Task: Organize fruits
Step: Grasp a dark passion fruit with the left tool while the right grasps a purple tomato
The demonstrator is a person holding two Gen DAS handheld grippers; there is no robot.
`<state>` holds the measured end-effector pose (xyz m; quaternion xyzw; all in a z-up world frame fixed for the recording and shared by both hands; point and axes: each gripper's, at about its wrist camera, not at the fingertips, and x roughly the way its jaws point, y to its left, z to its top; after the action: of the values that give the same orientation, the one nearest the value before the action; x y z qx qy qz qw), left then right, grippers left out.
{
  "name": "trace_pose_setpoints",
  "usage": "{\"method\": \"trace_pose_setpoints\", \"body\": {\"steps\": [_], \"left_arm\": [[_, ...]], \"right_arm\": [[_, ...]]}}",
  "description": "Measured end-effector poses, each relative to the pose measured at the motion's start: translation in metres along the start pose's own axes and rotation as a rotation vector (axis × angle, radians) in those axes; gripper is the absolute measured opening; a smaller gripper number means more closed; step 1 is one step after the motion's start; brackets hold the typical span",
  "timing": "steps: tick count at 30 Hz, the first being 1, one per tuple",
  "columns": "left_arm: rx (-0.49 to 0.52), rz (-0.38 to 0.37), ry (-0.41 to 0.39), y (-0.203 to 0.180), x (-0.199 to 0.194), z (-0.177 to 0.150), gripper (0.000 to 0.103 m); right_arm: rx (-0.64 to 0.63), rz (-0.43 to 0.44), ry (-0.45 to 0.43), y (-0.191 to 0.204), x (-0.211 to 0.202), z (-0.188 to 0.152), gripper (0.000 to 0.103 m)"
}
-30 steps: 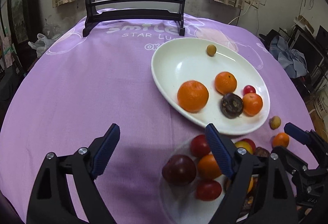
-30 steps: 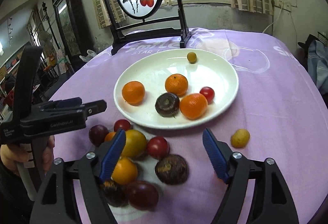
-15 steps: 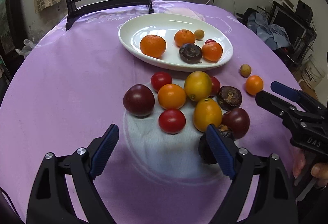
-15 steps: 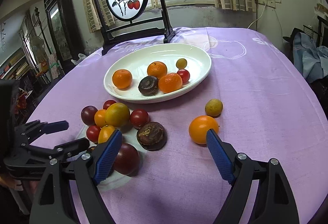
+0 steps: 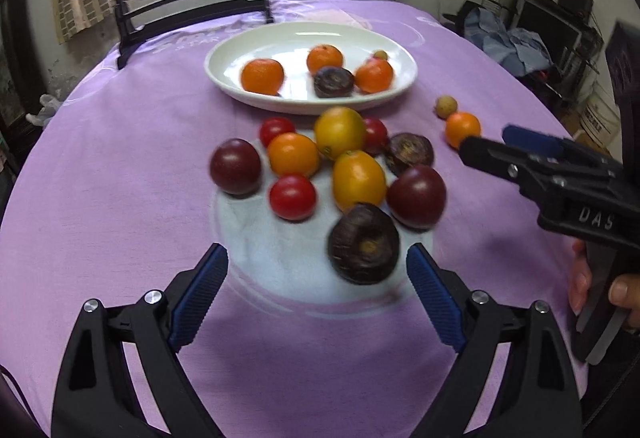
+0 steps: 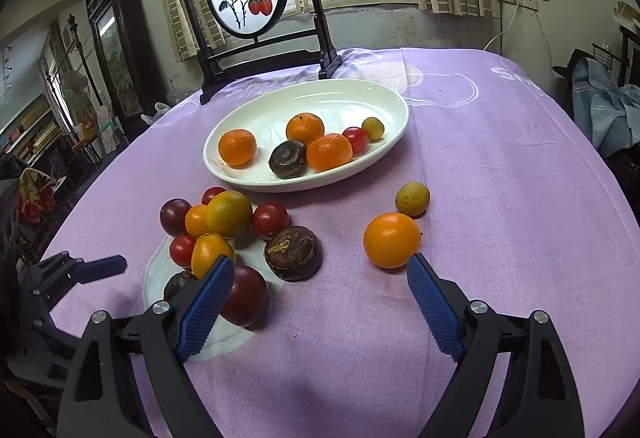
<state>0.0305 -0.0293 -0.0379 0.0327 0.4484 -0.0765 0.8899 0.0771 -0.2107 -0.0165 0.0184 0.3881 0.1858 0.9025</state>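
Six fruits in white plate (image 6: 394, 141)

Counting six fruits sitting in the one white plate (image 6: 394, 105) at upper middle, plus eleven more fruits lying loose on the purple surface (image 6: 500, 165) below it.

A round table (image 6: 500, 165) wears a purple cloth. A white plate (image 6: 384, 93) sits on it, with a black picture stand (image 6: 248, 69) behind the plate. In front of the plate lies a bunch of loose fruit (image 6: 228, 213). To the right of the bunch, an orange ball fruit (image 6: 391, 240) and a small yellow fruit (image 6: 412, 198) lie close together.
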Motion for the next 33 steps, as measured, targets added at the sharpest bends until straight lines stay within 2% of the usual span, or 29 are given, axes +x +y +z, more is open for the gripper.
{"method": "trace_pose_setpoints", "body": {"steps": [6,7,9,13,19,23,27,33], "left_arm": [[0.027,-0.011,0.029,-0.013,0.018,-0.002,0.089],[0.027,-0.013,0.041,-0.013,0.022,-0.002,0.086],[0.020,-0.040,0.064,-0.014,0.029,0.000,0.072],[0.014,-0.066,0.042,-0.012,0.030,0.006,0.046],[0.020,-0.021,0.012,-0.005,0.018,0.004,0.044],[-0.009,-0.008,-0.027,0.013,0.005,0.002,0.044],[-0.025,-0.020,-0.055,0.027,-0.002,-0.002,0.044],[-0.065,-0.058,-0.041,0.050,0.004,-0.005,0.044]], "right_arm": [[-0.004,0.007,0.014,0.002,0.002,-0.002,0.089],[-0.006,0.009,0.014,0.002,0.002,-0.002,0.089],[-0.006,0.011,0.014,0.003,0.001,-0.002,0.089],[-0.001,0.010,0.019,0.002,0.001,-0.002,0.089],[-0.008,0.007,0.035,0.004,0.005,-0.003,0.089],[-0.017,0.013,0.083,0.005,0.014,-0.006,0.089],[-0.031,0.019,0.103,0.010,0.016,-0.007,0.089],[-0.071,0.034,0.186,0.028,0.021,-0.019,0.089]]}}
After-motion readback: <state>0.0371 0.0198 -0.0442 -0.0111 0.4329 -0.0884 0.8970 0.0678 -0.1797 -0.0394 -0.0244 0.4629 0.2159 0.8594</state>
